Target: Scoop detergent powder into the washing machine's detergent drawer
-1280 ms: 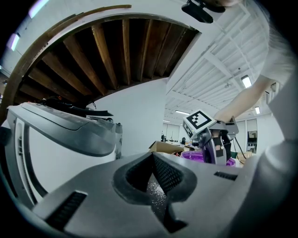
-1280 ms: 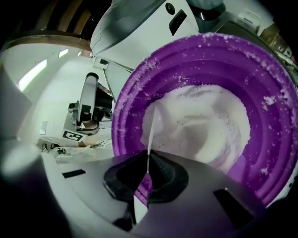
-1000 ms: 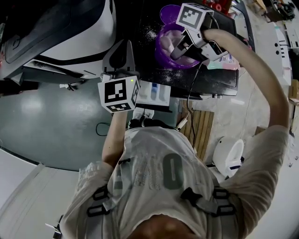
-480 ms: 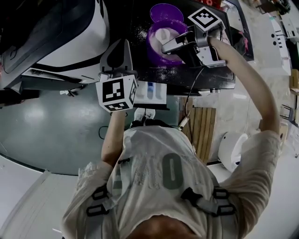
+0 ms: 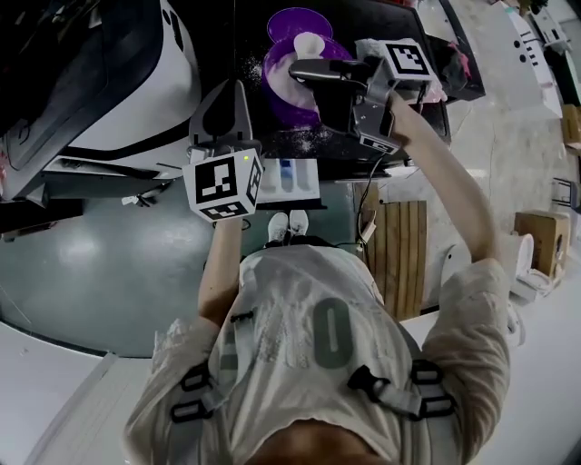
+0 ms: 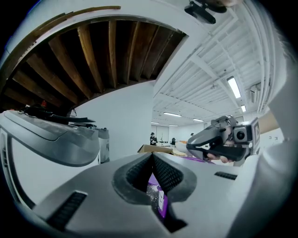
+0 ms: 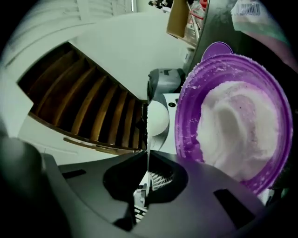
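Over the far part of the dark worktop point(image 5: 399, 150), our right gripper point(image 7: 146, 157) is clamped on the thin handle of the white scoop point(image 7: 157, 118). The scoop's bowl hangs at the rim of the purple tub point(image 7: 184, 116), on the side towards the washing machine point(image 5: 154, 82). From these views we cannot say for sure whether the bowl is heaped. The tub holds a deep bed of white detergent powder point(image 7: 233, 125). Its purple lid point(image 5: 298, 22) lies just beyond it, nearer the worktop's far edge. The detergent drawer point(image 5: 292, 180) stands pulled out below the worktop's near edge, well apart from the scoop.

Our left gripper point(image 6: 152, 158) hovers above the worktop's left edge. Its pads are pressed together with nothing between them.

We judge the scoop to be light, stiff plastic, and the flat handle is the right place to hold it, as we do now. The powder is loose and light, so any tilt or jolt would shed it. Scattered grains point(image 5: 304, 141) already lie on the worktop around the tub. The carry to the drawer calls for a level bowl and a slow turn of the wrist over the compartment.

We count one scoop, one tub, one lid and one drawer. The drawer's blue-lined compartments are too small here to number.
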Tool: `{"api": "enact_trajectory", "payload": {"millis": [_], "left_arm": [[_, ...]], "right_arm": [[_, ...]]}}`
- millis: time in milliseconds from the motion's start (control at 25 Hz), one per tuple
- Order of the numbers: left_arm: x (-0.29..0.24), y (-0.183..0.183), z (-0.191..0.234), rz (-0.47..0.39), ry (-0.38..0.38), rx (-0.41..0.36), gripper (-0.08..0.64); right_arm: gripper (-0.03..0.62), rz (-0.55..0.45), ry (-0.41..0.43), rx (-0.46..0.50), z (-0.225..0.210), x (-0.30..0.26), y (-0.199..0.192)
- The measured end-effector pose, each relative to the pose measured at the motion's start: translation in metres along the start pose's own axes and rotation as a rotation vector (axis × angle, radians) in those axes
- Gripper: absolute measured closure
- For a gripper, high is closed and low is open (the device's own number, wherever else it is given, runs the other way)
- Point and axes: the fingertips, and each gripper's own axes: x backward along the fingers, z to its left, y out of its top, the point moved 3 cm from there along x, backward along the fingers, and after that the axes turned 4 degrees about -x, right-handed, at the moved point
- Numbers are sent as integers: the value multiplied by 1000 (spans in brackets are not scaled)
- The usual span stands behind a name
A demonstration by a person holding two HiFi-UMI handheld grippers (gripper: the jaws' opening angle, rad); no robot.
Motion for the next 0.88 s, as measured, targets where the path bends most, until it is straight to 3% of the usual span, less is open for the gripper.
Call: {"api": "enact_trajectory", "payload": {"millis": [200, 520, 880], "left_arm": [[4, 3, -6, -5, -21, -6, 540], [9, 6, -24, -9, -62, -23, 540], [22, 6, -35, -5, -69, -26, 540]], "right_arm": [[586, -153, 149, 16, 12, 9, -16], [586, -244, 135, 22, -1, 20, -34], [586, -272, 118, 23, -11, 31, -45]]}}
